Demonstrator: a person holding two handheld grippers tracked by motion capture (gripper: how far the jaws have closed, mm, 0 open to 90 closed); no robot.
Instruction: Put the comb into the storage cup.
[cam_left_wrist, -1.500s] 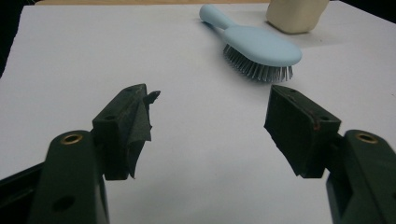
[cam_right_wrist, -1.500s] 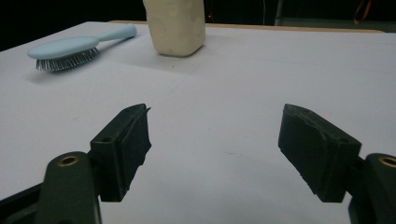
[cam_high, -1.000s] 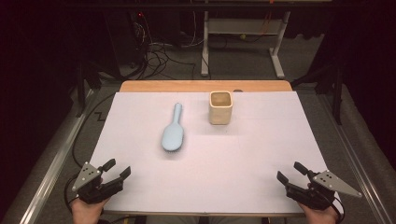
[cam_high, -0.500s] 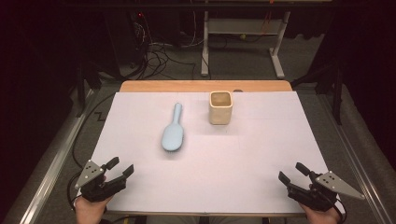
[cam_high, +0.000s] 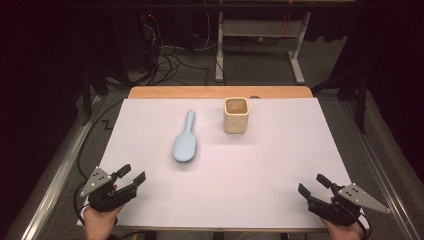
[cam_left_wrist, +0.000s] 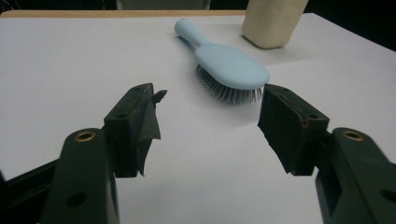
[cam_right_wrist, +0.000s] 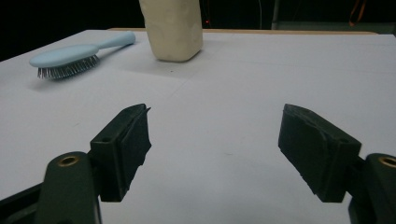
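Observation:
A light blue hairbrush (cam_high: 185, 144) lies bristles down on the white sheet, its handle pointing away from me. To its right, further back, stands a beige square cup (cam_high: 236, 115), upright. My left gripper (cam_high: 132, 173) rests at the near left corner, open, with nothing between its jaws, which have just been closing a little. In the left gripper view, the hairbrush (cam_left_wrist: 231, 70) and the cup (cam_left_wrist: 273, 21) lie ahead of the left gripper (cam_left_wrist: 211, 99). My right gripper (cam_high: 311, 183) sits open at the near right corner. In the right gripper view, the right gripper (cam_right_wrist: 215, 112) faces the cup (cam_right_wrist: 173, 28) and the hairbrush (cam_right_wrist: 65, 58).
The white sheet (cam_high: 225, 195) covers a wooden table whose bare back edge (cam_high: 220, 92) shows behind the cup. Metal rails run along both sides of the table. Cables and a white desk frame (cam_high: 260, 35) lie on the dark floor beyond.
The left gripper has edged slightly forward and its jaws stand a little narrower. The right gripper, the hairbrush and the cup have not moved.

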